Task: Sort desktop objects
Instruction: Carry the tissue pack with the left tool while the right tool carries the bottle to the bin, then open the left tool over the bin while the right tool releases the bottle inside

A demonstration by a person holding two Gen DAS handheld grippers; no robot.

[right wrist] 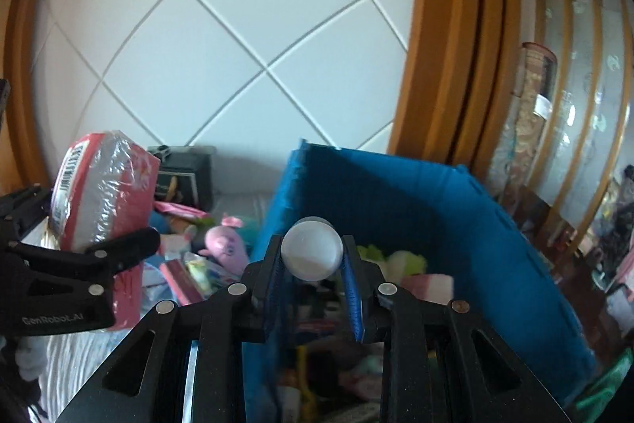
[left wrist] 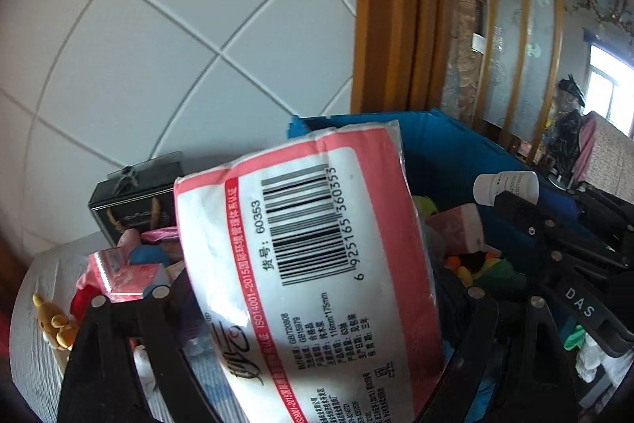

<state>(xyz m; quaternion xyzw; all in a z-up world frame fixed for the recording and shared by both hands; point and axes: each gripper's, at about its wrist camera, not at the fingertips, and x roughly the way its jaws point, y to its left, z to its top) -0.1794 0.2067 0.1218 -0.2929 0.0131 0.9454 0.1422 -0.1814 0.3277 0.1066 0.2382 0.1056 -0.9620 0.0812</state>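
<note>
Your left gripper (left wrist: 317,304) clamps the tissue pack (left wrist: 309,264), right gripper (right wrist: 313,264) pinches the white bottle (right wrist: 312,253); round bottle may slip short of the blue bin (right wrist: 455,209).

Tissue pack (left wrist: 313,264): glossy clear plastic film, crinkling and catching light. Small bottle (right wrist: 312,253): smooth white plastic, showing a dull sheen. Storage bin (right wrist: 416,193): matt blue cloth walls. Left gripper (left wrist: 317,298) and right gripper (right wrist: 313,270): matt black plastic fingers (right wrist: 273,264) carrying shiny metal rivets. Tabletop (left wrist: 43,375): wearing pale, ridged cloth. Wall (right wrist: 237,26): glossy white tile. Door frame (right wrist: 455,26): varnished wood.
</note>
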